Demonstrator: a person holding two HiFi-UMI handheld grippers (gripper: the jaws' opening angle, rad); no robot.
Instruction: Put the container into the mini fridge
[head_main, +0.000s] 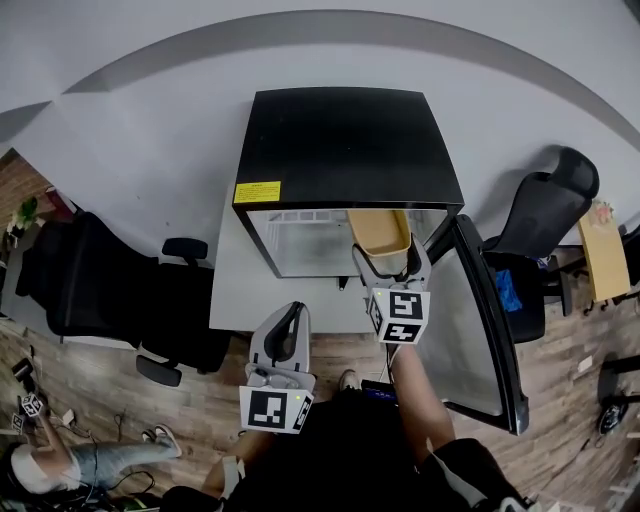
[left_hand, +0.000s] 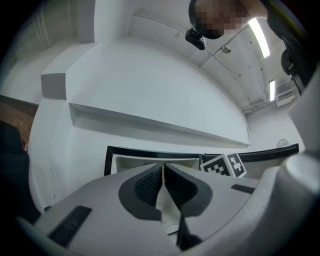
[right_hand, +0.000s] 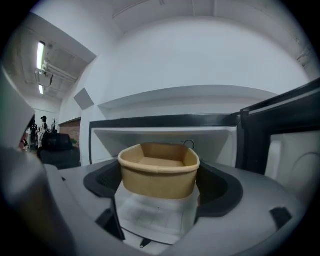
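The left gripper (left_hand: 163, 174) waits short of the fridge (head_main: 345, 145), fingers closed on nothing. The right gripper (head_main: 390, 260) has its fingers clamped on the container (right_hand: 159, 175), held at the fridge's open mouth beside the open door (head_main: 480, 320). This looks like the insertion step; next it likely needs to go deeper, be set down inside and be released.

Right gripper (right_hand: 159, 186) jaws clamp tan container (right_hand: 159, 175), facing open mini fridge (right_hand: 165, 131).
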